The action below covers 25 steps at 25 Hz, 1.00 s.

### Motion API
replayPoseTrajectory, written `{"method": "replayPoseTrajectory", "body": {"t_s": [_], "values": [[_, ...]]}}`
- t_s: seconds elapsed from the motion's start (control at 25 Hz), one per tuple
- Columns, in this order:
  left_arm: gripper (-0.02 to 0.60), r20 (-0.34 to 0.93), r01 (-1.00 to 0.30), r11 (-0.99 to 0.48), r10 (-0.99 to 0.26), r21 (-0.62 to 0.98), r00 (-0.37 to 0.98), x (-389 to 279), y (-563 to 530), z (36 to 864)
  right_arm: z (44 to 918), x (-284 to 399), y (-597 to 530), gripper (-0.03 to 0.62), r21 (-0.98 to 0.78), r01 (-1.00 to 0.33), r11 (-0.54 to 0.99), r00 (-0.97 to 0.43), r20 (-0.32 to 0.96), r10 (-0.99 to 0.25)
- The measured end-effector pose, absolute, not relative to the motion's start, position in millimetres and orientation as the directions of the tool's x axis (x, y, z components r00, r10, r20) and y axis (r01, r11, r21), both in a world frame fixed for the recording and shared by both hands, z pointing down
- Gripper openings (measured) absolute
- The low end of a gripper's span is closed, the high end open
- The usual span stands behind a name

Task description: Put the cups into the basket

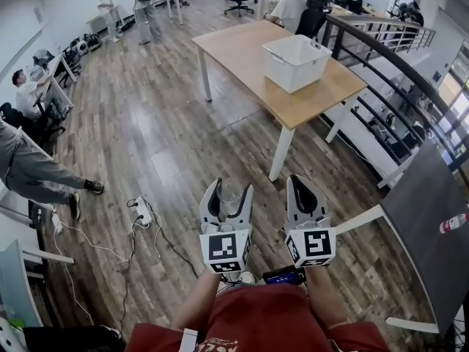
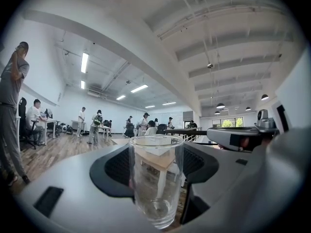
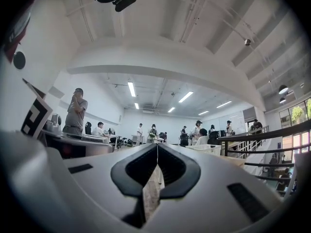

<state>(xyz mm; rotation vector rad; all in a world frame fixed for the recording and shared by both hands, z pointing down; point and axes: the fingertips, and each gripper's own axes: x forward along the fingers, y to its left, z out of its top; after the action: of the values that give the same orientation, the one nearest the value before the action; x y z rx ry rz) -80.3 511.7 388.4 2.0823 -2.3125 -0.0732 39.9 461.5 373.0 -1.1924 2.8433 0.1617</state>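
cup clearest in left gripper view

Wood floor, wooden table

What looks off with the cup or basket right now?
Nothing stands out. The glass cup sits upright, unbroken and empty in the left gripper. The white basket stands level on the wooden table ahead.

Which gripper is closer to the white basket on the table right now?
Right. The right gripper, shut and empty, is almost straight in line with the basket ahead; the left gripper, holding a cup, is offset further left. Both are well short of the table.
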Motion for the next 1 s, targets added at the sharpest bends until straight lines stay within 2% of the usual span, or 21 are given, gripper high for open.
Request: {"method": "replayPoseTrajectory", "body": {"t_s": [1.0], "values": [[0.285, -0.007, -0.991, 0.121, -0.993, 0.061, -0.122, -119, 386, 390, 386, -2, 331, 0.012, 0.065, -0.697, 0.714, -0.717, -0.058, -0.695]]}}
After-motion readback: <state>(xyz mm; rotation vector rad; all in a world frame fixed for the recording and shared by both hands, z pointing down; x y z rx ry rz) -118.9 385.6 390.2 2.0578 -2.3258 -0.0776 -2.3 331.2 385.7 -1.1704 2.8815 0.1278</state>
